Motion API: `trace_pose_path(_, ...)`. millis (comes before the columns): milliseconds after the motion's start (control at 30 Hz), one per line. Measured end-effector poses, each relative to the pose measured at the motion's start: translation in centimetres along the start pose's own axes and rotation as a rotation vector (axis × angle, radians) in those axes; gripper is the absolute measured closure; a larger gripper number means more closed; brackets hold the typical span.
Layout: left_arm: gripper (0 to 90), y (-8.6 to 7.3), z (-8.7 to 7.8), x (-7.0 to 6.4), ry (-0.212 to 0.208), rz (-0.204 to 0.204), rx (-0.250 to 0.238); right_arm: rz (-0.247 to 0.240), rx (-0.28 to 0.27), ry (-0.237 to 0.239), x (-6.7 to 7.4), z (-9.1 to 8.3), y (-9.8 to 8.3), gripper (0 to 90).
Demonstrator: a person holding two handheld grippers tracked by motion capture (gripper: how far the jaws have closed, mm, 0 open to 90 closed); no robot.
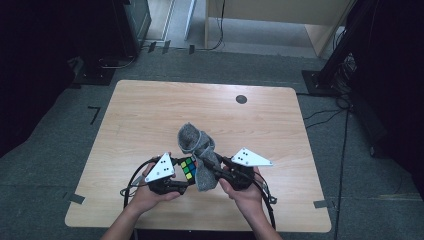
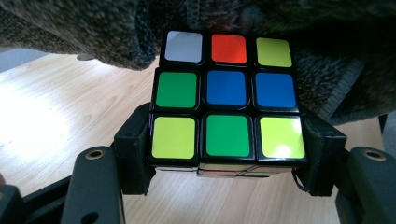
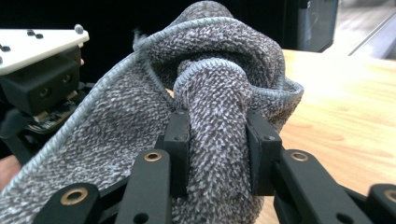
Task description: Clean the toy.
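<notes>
Left gripper [image 2: 227, 177]: jaws pinch the puzzle cube [image 2: 227, 105] by its two sides, coloured face up, so it cannot turn.
Right gripper [image 3: 218, 154]: jaws squeeze a rolled fold of the grey cloth [image 3: 205, 93], probably to wipe or wrap.
Cloth place: it hangs over the cube's far edge, touching it.
Table [image 1: 150, 110]: wooden, below both tools.

No legible text, label or number anywhere
</notes>
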State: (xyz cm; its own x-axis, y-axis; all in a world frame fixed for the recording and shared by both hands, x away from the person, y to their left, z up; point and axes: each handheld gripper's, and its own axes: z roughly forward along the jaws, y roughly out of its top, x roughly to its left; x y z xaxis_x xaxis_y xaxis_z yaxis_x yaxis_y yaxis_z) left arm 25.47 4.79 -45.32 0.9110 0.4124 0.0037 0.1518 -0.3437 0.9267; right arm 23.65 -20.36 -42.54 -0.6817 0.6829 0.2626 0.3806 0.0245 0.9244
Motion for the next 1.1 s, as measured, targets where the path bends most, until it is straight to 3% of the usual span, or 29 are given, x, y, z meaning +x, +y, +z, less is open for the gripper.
trace_pose_path(200,34.3,0.4,-0.5,0.0,-0.008,0.007,-0.025,0.075,0.047,-0.028,-1.6,0.4,-0.8,67.1)
trace_pose_path(267,34.2,0.2,-0.2,0.0,-0.001,0.003,-0.011,0.064,0.048,-0.031,-1.4,0.3,-0.7,67.1)
trace_pose_path(367,34.2,0.0,0.1,-0.1,0.005,0.004,0.02,0.03,0.006,0.0,-0.3,0.0,-0.2,67.1)
trace_pose_path(433,34.3,0.1,0.1,-0.1,0.007,-0.001,0.014,-0.002,0.003,-0.005,0.1,-0.1,0.1,67.1)
trace_pose_path(500,34.3,0.3,-0.1,-0.2,0.005,0.005,0.007,0.019,-0.001,0.002,-0.3,0.0,0.0,67.0)
trace_pose_path(633,34.2,0.5,-0.4,0.0,-0.005,-0.009,-0.021,0.058,0.04,-0.026,-1.5,0.4,-0.9,67.0)
trace_pose_path(733,34.2,0.1,0.1,0.2,0.018,-0.017,0.015,0.054,0.053,-0.028,-1.5,0.5,-0.9,67.0)
trace_pose_path(833,34.3,-0.2,0.6,0.2,0.038,-0.012,0.065,0.042,0.022,0.006,-0.8,0.3,-0.6,67.0)
trace_pose_path(933,34.3,0.0,0.4,0.0,0.04,-0.005,0.056,0.02,0.014,0.011,-0.5,0.3,-0.4,66.9)
trace_pose_path(1033,34.3,0.4,-0.2,-0.1,0.005,-0.01,0.002,0.049,0.024,-0.002,-1.2,0.4,-0.8,67.0)
trace_pose_path(1100,34.2,0.5,-0.3,0.0,0.005,-0.005,-0.005,0.066,0.046,-0.022,-1.7,0.6,-1.1,67.0)
